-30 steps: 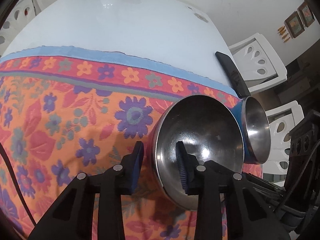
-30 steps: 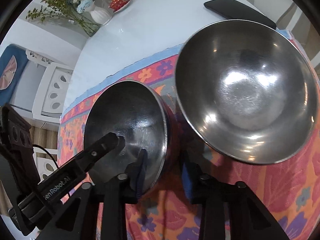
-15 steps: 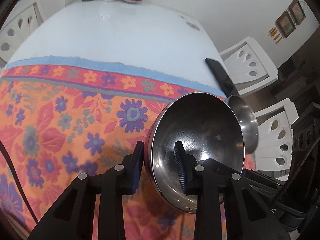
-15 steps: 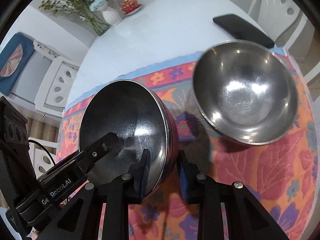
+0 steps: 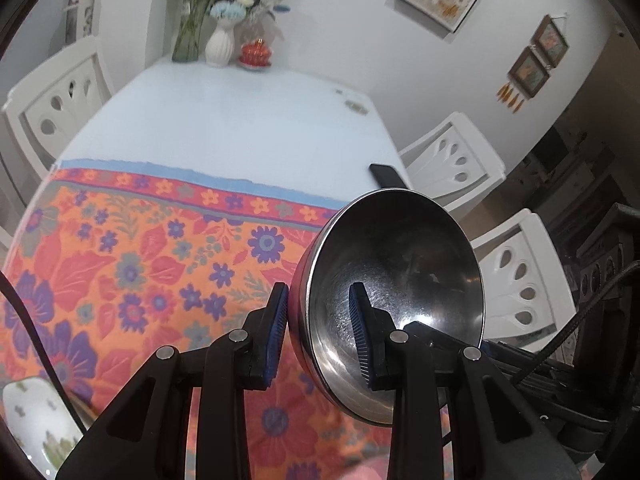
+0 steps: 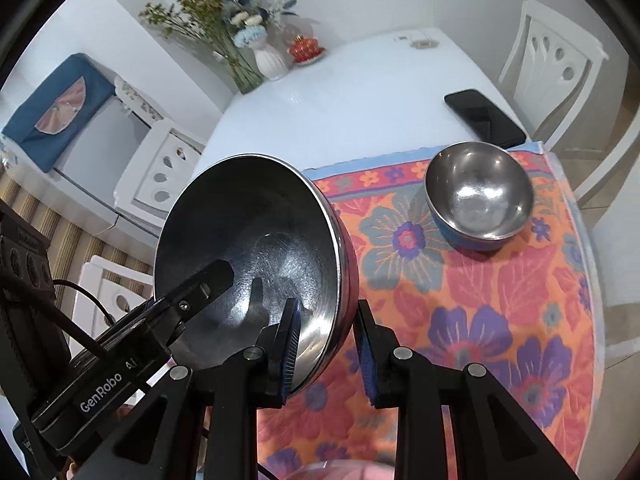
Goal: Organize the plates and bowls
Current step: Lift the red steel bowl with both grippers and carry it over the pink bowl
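Both tongs pinch one steel bowl (image 5: pixel 394 304) by its rim: left gripper (image 5: pixel 318 334) on one side, right gripper (image 6: pixel 326 350) opposite. Bowl's held tilted, clear of the cloth (image 6: pixel 500 300). Risk: thin rim grips on slick steel, so uneven hand motion could twist it loose. Second bowl (image 6: pixel 480 194) sits far right on cloth. Plate (image 5: pixel 38 424) cut off at frame edge; bowl undersides hidden.

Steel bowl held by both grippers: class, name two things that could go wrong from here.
1. The steel bowl hangs tilted, each gripper pinching only its thin rim, the left gripper and the right gripper; it might slip or twist free.
2. If dropped, it may land near the smaller bowl or black phone.
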### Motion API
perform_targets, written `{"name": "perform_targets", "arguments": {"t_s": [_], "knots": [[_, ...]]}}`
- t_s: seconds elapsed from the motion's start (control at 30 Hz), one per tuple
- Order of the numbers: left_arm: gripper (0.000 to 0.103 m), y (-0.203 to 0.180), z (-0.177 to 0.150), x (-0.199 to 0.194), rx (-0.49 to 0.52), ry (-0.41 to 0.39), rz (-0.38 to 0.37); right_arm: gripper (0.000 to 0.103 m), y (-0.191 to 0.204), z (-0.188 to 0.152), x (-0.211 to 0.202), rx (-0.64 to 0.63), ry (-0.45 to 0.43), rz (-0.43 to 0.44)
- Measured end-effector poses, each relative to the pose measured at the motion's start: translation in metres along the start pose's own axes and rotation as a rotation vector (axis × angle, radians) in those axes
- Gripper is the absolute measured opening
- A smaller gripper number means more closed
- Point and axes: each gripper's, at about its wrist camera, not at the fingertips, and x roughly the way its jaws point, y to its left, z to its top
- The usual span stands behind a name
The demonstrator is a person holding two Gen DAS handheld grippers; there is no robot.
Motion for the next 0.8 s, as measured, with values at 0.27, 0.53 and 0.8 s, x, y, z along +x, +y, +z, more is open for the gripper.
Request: {"name": "perform_targets", "arguments": {"t_s": [0.27, 0.53, 0.8], "knots": [[0.028, -0.023, -0.035, -0.072, 0.059, -0.050, -0.029, 0.026, 0.028, -0.053, -0.064, 0.014, -0.047, -0.036], [0.026, -0.041, -0.092, -0.110, 0.123, -0.016, -0.067, 0.026, 0.025, -0.123, -0.106, 0.086, -0.050, -0.073], [0.026, -0.045, -0.148, -0.107, 0.150, 0.071, -0.084, 0.026, 0.009, -0.187, -0.106, 0.152, 0.012, -0.116]]}}
